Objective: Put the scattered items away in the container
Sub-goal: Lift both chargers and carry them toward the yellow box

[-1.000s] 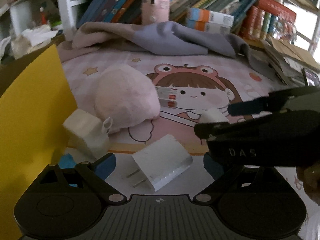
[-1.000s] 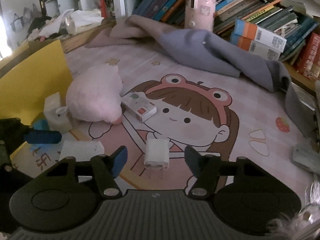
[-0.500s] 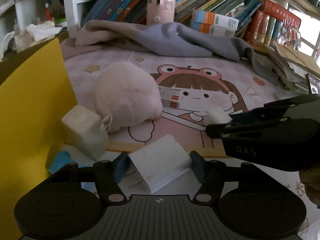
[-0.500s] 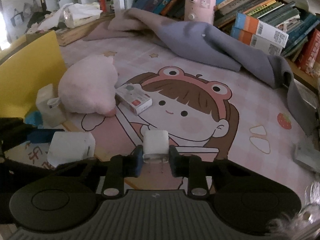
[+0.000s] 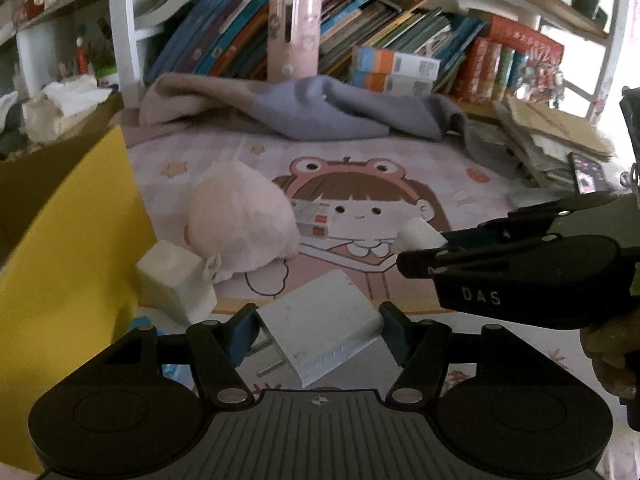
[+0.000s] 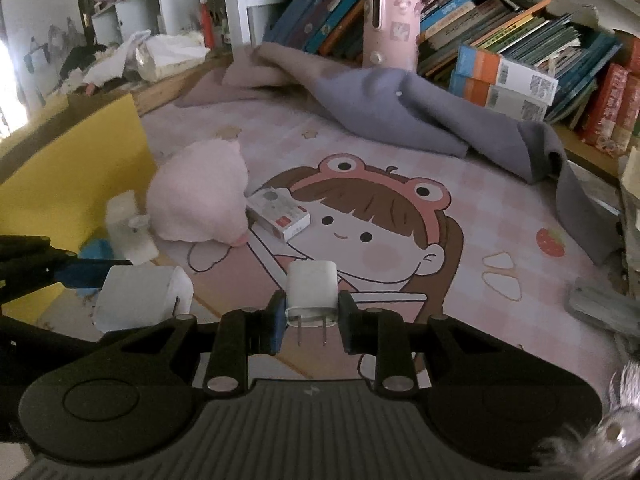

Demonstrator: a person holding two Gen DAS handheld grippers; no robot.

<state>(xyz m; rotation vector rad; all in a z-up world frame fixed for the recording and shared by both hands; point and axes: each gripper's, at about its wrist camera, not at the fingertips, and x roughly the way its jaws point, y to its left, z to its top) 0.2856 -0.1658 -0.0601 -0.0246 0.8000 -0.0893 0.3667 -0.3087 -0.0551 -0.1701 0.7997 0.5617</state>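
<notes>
White plastic: two chargers, each clamped for carrying to the box.
Left gripper (image 5: 316,330): closed on large charger (image 5: 320,328).
Right gripper (image 6: 310,320): pinches small charger (image 6: 311,291) above mat (image 6: 500,216).
Container: yellow box (image 6: 72,184), mat's left edge.

Right gripper (image 6: 311,322) clamps small white charger (image 6: 312,294); pink plush (image 6: 200,196) at 10 o'clock, beside yellow container (image 6: 72,184).

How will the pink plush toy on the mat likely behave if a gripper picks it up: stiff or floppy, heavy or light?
The pink plush toy looks soft and rounded, so it would probably squash between the fingers rather than hold its shape. It is likely light for its bulk. Its fuzzy surface should not slip much, and its slumped base makes rolling unlikely.
</notes>
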